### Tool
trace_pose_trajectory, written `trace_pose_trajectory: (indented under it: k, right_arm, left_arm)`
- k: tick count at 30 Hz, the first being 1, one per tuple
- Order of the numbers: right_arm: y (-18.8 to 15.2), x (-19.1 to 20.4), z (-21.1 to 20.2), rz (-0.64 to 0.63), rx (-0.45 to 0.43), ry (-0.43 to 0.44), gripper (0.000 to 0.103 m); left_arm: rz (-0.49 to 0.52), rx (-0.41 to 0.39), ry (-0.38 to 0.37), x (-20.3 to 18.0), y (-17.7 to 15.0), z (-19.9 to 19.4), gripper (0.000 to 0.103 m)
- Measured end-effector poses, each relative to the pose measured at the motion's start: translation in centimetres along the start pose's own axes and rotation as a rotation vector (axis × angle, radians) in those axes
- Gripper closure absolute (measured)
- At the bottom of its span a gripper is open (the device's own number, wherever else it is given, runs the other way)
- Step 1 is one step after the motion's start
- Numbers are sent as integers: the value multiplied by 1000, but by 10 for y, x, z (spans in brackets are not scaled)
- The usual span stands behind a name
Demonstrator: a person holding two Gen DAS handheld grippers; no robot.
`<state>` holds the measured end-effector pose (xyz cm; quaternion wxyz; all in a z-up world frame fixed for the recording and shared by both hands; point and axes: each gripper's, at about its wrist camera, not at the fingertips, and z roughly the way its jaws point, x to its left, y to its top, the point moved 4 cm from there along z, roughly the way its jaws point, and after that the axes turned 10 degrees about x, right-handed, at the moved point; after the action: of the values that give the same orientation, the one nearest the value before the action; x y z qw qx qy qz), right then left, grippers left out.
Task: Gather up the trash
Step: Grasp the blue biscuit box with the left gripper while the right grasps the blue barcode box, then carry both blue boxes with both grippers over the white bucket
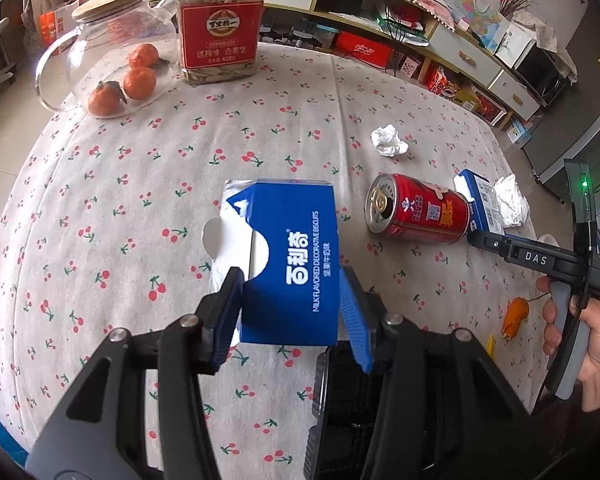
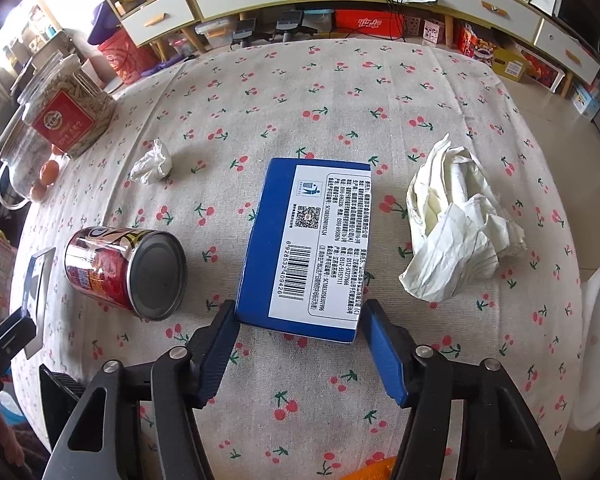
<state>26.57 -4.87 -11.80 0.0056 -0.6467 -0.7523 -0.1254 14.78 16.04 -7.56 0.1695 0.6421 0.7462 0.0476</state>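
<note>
**Held, left:** the left gripper (image 1: 291, 276) is clamped on an open blue biscuit box (image 1: 288, 248), one pad on each long side. The box has white lettering, and its torn flap end points away from you. It sits above the middle of the table (image 1: 140, 200).

**Bracketed, right:** the right gripper (image 2: 300, 306) is spread around the near end of a second blue box (image 2: 300, 240). This box lies flat, its barcode label up, toward the table's right edge. The left pad meets the box edge and the right pad stands just clear.

**Left wrist view only**
- your hand (image 1: 592, 344) on the right tool
- orange peel (image 1: 516, 316) near the right edge
- the mouth end of the red can (image 1: 418, 214), which lies on its side between the two boxes
- three oranges in the glass jar (image 1: 112, 60) at the far left corner

**Right wrist view only**
- the label side of the second box
- the can's plain base
- the full spread of the large crumpled paper (image 2: 456, 232) beside the second box

**Both views:** a small paper wad (image 1: 388, 141) farther back, and the seed jar (image 1: 220, 32).

**Unclear:** a white object (image 2: 596, 340) is cut off at the right edge and cannot be identified. The label print is too small to read.
</note>
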Motion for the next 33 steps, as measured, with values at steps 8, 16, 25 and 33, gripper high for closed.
trace_pose_trajectory:
  k: [8,16,25,33]
  right_arm:
    - [-10,-6,-15,24,-21,31,41]
    - [-25,-18,-44,27,-54,82,46]
    - [-48,-31,-71,6,-95,99,46]
    - [-65,-52,-97,22,-146,122,46]
  left_arm:
    - [-10,-19,-6,-1,-1,-5,53]
    - [4,-33,-29,-11,-1,-9,53]
    - [34,-53,-52,-28,0,-14,53]
    - [81,-63,-83,-54,0,-17,53]
